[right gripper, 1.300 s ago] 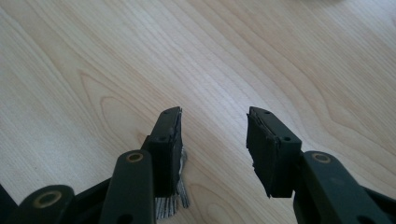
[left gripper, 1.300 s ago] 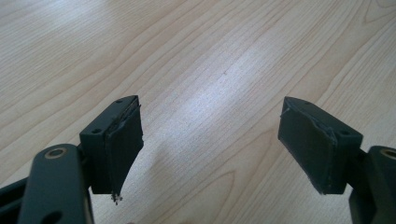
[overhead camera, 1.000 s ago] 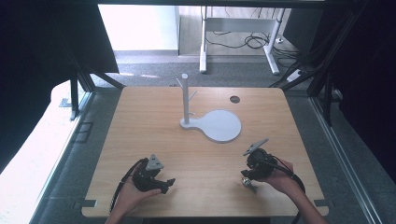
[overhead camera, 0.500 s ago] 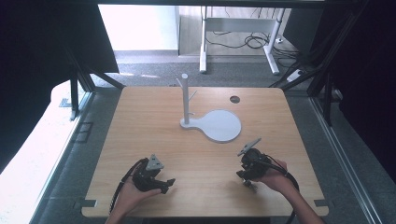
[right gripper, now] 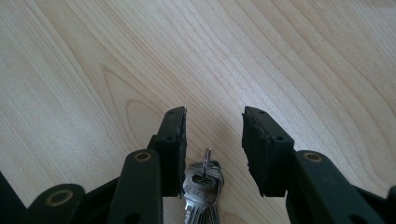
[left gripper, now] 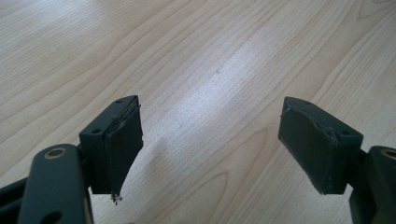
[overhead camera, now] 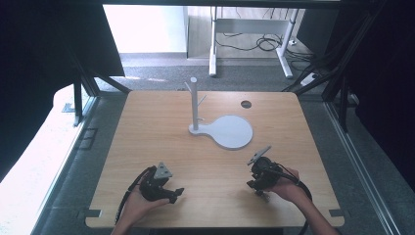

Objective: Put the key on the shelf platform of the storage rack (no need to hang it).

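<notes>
A: Keys [right gripper: 201, 186] flat on table [overhead camera: 147, 147], near right front, between right gripper [right gripper: 212, 133] jaws but set back toward the hinge. Jaws apart, no pad contact; just been closing a touch.

B: Risk?

A: Bunch lying low and flat. Closing from here likely to scrape over it or nip one key only, rest swinging loose. Ring upright, thin, easy to miss.

B: Left gripper [left gripper: 210, 140]?

A: Jaws wide apart, nothing between, bare wood below. No help steadying.

B: Stand [overhead camera: 195, 105] with pegs?

A: Well apart, mid-table on white base [overhead camera: 230, 131]. Weak grip could mean a drop on the way over.
</notes>
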`<state>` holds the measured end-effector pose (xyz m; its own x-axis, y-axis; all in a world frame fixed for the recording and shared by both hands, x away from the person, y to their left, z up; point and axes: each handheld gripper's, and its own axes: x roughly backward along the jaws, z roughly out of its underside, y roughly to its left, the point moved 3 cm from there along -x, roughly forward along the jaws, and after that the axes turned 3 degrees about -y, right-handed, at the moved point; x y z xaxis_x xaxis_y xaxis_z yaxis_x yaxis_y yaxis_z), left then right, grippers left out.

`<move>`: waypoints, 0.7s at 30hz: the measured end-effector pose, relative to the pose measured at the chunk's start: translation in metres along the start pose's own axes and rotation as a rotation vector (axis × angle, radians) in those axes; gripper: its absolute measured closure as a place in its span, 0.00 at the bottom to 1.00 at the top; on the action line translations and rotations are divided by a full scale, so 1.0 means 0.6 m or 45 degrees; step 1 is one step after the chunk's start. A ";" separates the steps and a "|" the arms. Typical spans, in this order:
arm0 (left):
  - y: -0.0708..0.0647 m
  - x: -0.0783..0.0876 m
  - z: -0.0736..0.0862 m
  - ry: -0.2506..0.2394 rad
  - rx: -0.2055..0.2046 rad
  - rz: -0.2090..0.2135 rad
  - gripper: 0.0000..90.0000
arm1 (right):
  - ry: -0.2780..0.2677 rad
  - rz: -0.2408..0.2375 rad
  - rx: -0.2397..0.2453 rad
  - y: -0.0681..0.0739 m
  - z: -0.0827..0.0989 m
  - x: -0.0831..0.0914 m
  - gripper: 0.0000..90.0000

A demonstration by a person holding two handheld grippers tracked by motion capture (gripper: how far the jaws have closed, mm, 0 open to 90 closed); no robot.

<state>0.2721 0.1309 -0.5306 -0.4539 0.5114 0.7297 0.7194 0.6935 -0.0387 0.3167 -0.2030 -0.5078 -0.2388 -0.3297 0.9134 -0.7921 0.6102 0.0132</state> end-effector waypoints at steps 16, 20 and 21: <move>-0.010 -0.011 0.000 0.020 -0.013 0.018 0.24 | 0.010 -0.019 0.013 0.004 -0.003 -0.002 0.67; -0.010 -0.011 0.000 0.027 -0.020 0.021 0.24 | 0.013 -0.017 0.013 0.005 -0.003 -0.002 0.66; -0.010 -0.012 0.000 0.030 -0.017 0.020 0.24 | 0.015 -0.016 0.015 0.005 -0.003 -0.002 0.66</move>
<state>0.2707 0.1230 -0.5357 -0.4302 0.5098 0.7450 0.7331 0.6789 -0.0413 0.3157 -0.1996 -0.5083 -0.2223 -0.3287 0.9179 -0.8017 0.5974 0.0198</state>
